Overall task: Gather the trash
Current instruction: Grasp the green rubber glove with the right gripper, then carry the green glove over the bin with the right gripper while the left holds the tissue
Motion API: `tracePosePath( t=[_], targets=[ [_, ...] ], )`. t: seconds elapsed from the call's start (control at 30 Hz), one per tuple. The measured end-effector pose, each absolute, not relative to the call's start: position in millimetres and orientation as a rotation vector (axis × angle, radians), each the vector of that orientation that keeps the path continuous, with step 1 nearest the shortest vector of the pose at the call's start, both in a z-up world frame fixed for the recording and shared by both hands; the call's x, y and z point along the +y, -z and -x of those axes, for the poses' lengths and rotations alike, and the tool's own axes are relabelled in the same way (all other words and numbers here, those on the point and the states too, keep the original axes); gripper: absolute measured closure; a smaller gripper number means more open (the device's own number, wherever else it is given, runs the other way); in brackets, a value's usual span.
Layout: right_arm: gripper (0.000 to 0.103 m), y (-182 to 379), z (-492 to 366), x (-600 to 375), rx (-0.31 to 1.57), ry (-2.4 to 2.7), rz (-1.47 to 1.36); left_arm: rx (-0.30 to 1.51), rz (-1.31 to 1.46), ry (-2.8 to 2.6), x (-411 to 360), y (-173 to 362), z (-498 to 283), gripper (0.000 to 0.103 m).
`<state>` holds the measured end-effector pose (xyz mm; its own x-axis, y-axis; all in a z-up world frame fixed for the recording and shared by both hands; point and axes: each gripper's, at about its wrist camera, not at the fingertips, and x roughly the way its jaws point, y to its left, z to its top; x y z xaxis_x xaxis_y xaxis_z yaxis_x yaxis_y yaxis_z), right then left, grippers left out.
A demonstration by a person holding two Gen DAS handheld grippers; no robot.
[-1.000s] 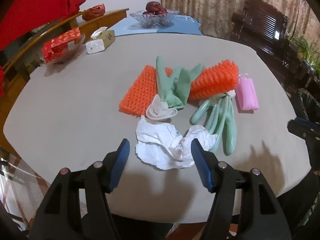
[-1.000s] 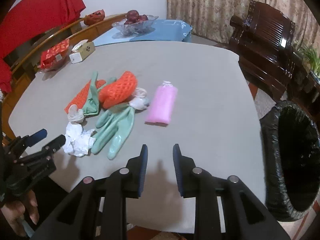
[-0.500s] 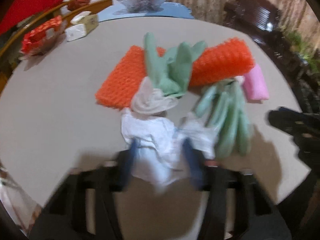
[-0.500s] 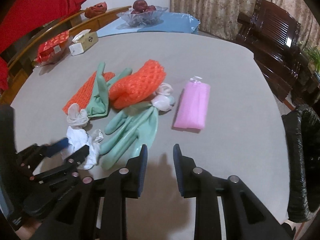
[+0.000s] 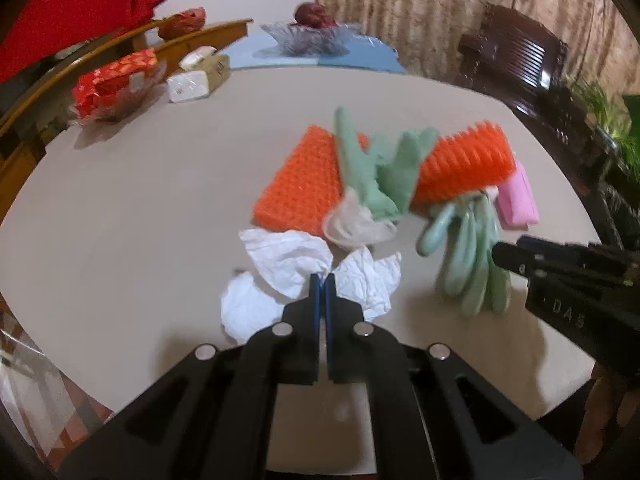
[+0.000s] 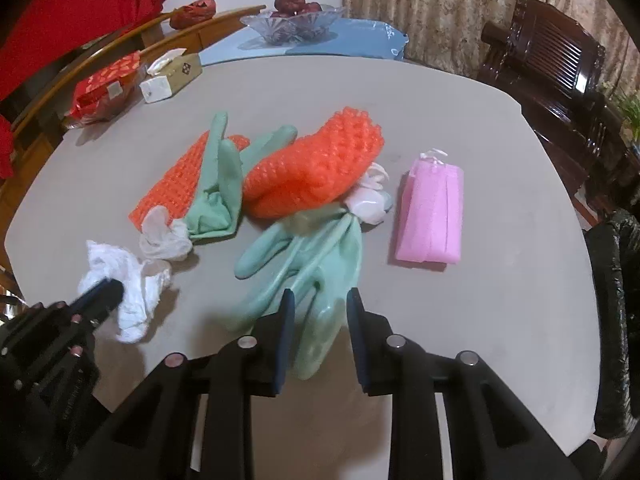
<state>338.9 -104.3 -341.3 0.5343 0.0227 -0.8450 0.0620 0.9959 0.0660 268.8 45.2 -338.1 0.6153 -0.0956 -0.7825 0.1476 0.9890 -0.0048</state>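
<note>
A crumpled white tissue (image 5: 288, 260) lies at the near edge of the grey table (image 5: 140, 208), and my left gripper (image 5: 319, 280) is shut on its middle. The right wrist view shows the same tissue (image 6: 136, 276) with the left gripper (image 6: 100, 292) on it. My right gripper (image 6: 319, 304) stands open low over a pale green rubber glove (image 6: 312, 256), whose near end lies between the fingers without the pads pressing it. A second green glove (image 6: 220, 184) drapes over two orange foam nets (image 6: 316, 164). A pink packet (image 6: 432, 216) lies to the right.
A bin lined with a black bag (image 6: 612, 300) stands off the table's right edge. A small white plastic wad (image 6: 164, 236) sits by the tissue. At the back left are a red packet (image 6: 104, 88), a tissue box (image 6: 172, 76) and a glass fruit bowl (image 6: 296, 20). A dark wooden chair (image 6: 552, 60) stands at the back right.
The left gripper moved forward onto the white tissue and shut on it. The right gripper moved forward and down from bare table to the near green glove, its jaw gap unchanged.
</note>
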Motion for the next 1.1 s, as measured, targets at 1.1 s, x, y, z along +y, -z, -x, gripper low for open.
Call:
tracePosePath(
  t=[1.1],
  targets=[
    [0.1, 302, -304, -118, 0.921, 0.021, -0.125, 0.87, -0.054, 0.094, 58, 307, -248, 0.102]
  ],
)
